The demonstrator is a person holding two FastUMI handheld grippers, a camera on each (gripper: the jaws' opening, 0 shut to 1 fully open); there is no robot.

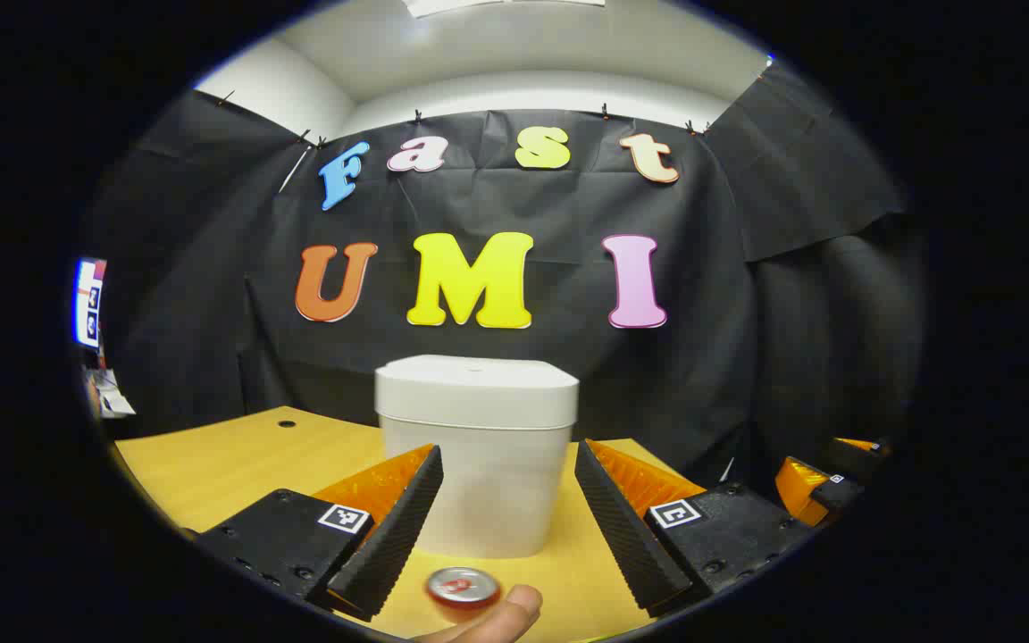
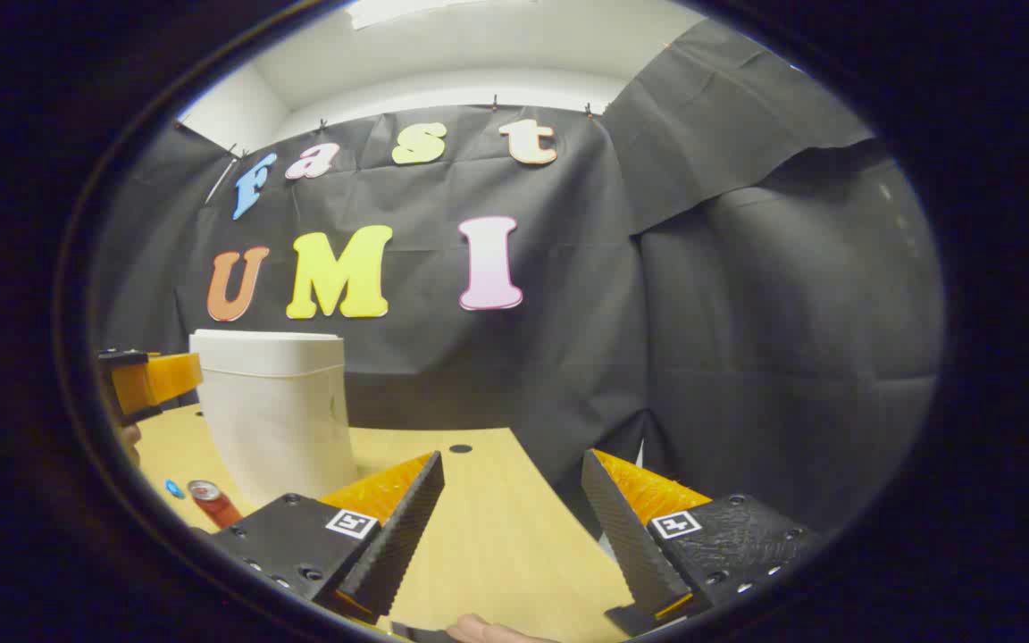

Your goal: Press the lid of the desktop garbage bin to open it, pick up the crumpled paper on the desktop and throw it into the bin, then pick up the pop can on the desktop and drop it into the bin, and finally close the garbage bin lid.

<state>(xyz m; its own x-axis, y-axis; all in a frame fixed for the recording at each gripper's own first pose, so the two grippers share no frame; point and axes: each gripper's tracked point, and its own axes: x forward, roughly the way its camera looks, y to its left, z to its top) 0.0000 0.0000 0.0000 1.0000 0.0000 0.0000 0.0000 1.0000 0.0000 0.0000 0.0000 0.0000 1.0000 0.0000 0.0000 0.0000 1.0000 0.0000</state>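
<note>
A pale wooden desktop (image 1: pixel 220 464) runs up to a wall of black cloth, and the white garbage bin (image 1: pixel 477 451) stands on it near the back, its lid (image 1: pixel 477 379) down flat — so the first step, pressing it open, looks not yet done. In the left gripper view the left gripper (image 1: pixel 507 527) is held level and aimed straight at the bin's front, jaws spread wide with nothing between them, probably lined up for that press. The pop can (image 1: pixel 463 591) stands upright just in front of the bin, a fingertip (image 1: pixel 501 616) beside it. I cannot make out the crumpled paper. Further right, the right gripper (image 2: pixel 512 536) hangs over bare desktop, equally wide apart and empty — waiting, I judge, off the bin's right side.
</note>
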